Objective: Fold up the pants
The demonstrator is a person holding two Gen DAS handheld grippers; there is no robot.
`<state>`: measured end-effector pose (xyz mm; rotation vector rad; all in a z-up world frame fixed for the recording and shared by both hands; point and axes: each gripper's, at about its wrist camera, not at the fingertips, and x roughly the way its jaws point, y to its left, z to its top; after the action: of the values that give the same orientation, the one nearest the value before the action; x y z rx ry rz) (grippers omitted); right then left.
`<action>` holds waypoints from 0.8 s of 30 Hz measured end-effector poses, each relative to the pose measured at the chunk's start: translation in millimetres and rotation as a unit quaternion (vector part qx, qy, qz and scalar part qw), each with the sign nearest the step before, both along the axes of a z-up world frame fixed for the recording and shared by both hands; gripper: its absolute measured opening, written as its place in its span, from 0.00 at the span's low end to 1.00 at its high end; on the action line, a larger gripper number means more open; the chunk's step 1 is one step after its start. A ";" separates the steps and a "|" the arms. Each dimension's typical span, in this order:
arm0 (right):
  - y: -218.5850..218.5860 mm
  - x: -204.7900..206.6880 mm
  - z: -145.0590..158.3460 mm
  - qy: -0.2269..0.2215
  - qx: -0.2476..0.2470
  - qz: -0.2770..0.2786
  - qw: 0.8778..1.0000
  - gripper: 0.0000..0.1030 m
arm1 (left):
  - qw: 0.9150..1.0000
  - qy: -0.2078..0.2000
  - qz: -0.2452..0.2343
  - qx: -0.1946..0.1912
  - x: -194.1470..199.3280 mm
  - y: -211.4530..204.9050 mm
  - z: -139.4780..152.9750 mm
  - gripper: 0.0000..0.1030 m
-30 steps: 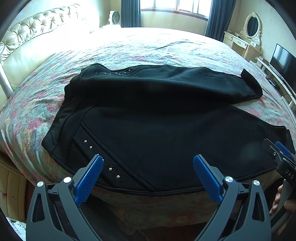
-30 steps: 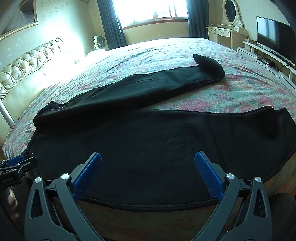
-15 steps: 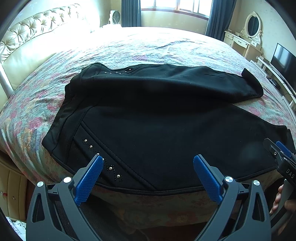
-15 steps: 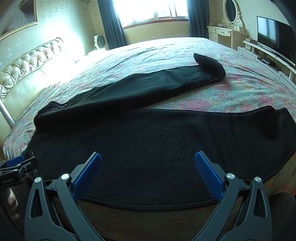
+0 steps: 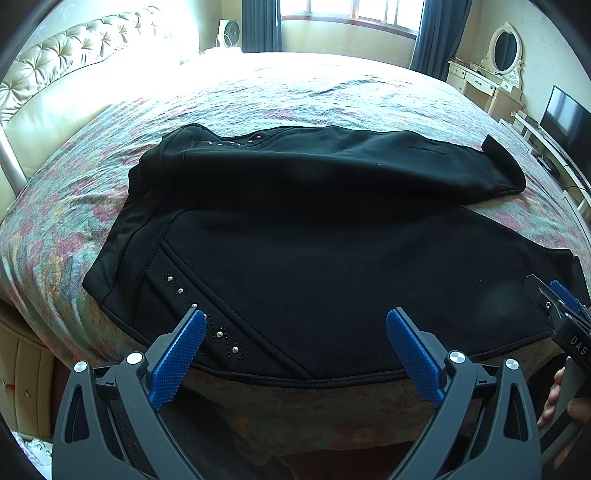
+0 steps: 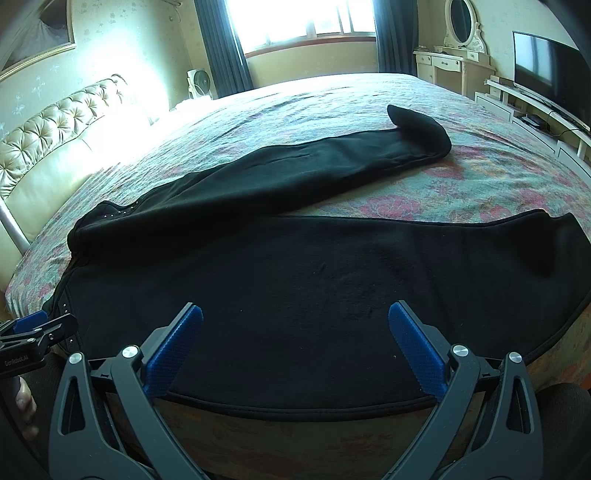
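Bed (image 5: 332,92) with a floral cover fills most of what I see through both wrist cameras, its tufted cream headboard (image 5: 66,62) off to the left and a bright window (image 6: 303,22) flanked by dark curtains beyond it. Black pants (image 5: 314,236) lie spread flat across the near half of the bed, waistband to the left, legs running right. The near leg reaches the mattress edge directly in front of me; the far leg (image 6: 314,170) angles away from it toward the window side, its cuff curled up at the end, floral cover showing in the wedge between the two legs. Small metal studs (image 5: 207,317) dot the near hip seam, with another row by the far side of the waist. A dresser with an oval mirror (image 6: 461,22) and a dark television (image 6: 543,62) stand along the right-hand wall. My left gripper (image 5: 295,354) hovers at the bed edge over the hip end, blue pads wide apart and holding nothing. My right gripper (image 6: 295,347) sits over the near leg further along, jaws likewise spread and empty, clear of the cloth.
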<state>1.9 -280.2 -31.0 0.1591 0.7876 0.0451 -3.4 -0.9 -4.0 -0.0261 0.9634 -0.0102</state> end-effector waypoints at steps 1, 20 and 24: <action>0.4 0.0 -0.3 0.000 0.000 0.000 1.000 0.98 | 1.000 0.000 0.000 0.000 0.0 -0.1 -0.1 0.94; 15.6 27.7 -9.1 0.027 0.002 0.027 0.999 0.98 | 0.995 0.017 -0.038 -0.092 56.6 72.1 18.5 0.94; 24.8 38.1 -5.6 0.026 0.006 0.039 0.999 0.98 | 0.976 0.014 -0.005 -0.218 105.8 154.4 25.2 0.94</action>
<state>39.9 -255.3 -36.7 0.1417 0.8455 0.1202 102.4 153.5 21.3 -0.4265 0.9736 -0.2316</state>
